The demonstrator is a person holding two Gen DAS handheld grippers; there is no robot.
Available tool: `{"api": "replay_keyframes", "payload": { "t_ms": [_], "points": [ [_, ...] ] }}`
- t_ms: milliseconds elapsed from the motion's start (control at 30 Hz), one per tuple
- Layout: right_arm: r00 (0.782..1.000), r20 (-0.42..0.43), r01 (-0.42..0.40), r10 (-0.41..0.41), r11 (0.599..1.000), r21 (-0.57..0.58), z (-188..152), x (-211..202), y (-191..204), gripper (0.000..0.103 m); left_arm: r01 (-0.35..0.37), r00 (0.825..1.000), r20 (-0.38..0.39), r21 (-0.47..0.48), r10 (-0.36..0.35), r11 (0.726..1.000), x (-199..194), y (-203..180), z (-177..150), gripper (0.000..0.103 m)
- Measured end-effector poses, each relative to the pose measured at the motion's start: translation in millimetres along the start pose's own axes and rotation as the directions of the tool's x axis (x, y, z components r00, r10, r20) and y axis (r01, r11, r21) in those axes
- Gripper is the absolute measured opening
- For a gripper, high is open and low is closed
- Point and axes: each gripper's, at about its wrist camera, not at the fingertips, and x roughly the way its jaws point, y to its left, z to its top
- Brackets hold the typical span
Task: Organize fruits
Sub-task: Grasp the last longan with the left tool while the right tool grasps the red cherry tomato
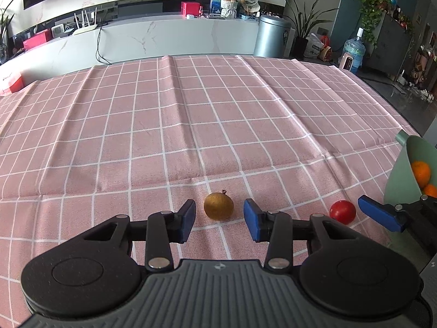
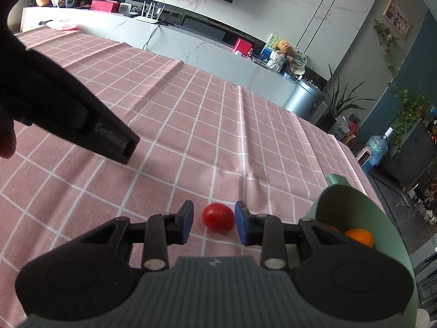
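A: Start at the grippers. How many, and what are they doing?

B: Two. The left gripper (image 1: 219, 220) has its blue pads spread wide, gripping nothing; one brown round fruit (image 1: 218, 206) with a short stem sits on the cloth between the pad tips, with a gap on each side. The right gripper (image 2: 214, 222) is likewise apart and empty-handed, with one small red fruit (image 2: 218, 216) lying between its pads. The right pad looks very close to it; I can't tell whether it touches.

A: So two loose fruits?

B: Yes, one brown, one red. From the left wrist view, the red fruit (image 1: 342, 211) lies to the right of the left gripper, just beside a blue pad of the right gripper (image 1: 378, 216).

A: Any containers?

B: One, a pale green bowl (image 2: 352, 205) with a small handle, tipped so that its mouth faces the cameras. It sits just right of the right gripper, partly behind its right arm.

A: What's inside?

B: Oranges (image 2: 359, 237). Two show from the left wrist view (image 1: 422, 173); more may be hidden behind the rim.

A: And underneath?

B: One pink checked tablecloth (image 1: 191, 125), creased, stretching well ahead of both grippers. In the right wrist view the dark body of the left gripper (image 2: 68, 114) crosses the upper left.
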Motion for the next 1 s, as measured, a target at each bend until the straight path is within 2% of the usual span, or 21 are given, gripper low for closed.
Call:
{"api": "replay_keyframes", "payload": {
  "t_ms": [100, 533, 733, 867, 1000],
  "points": [
    [1.000, -0.014, 0.010, -0.011, 1.000, -0.015, -1, 5, 2, 0.029, 0.011, 1.000, 0.002, -0.009, -0.011, 1.000, 4, 3, 1, 0.047],
    [0.997, -0.028, 0.067, -0.069, 0.995, -0.069, -3, 14, 12, 0.028, 0.016, 1.000, -0.002, 0.032, -0.016, 0.999, 12, 1, 0, 0.028],
    [0.995, -0.031, 0.087, -0.090, 0.993, -0.082, -6, 14, 14, 0.022, -0.007, 1.000, 0.010, 0.052, 0.007, 0.999, 6, -1, 2, 0.028],
    [0.997, -0.025, 0.068, -0.070, 0.996, -0.066, -4, 10, 12, 0.022, -0.015, 0.999, 0.029, 0.050, 0.014, 0.999, -5, -2, 5, 0.028],
    [0.999, 0.016, 0.053, -0.052, 0.997, -0.056, 0, -5, 9, 0.022, 0.001, 0.999, 0.041, 0.029, -0.003, 1.000, -20, -2, 3, 0.028]
  ]
}}
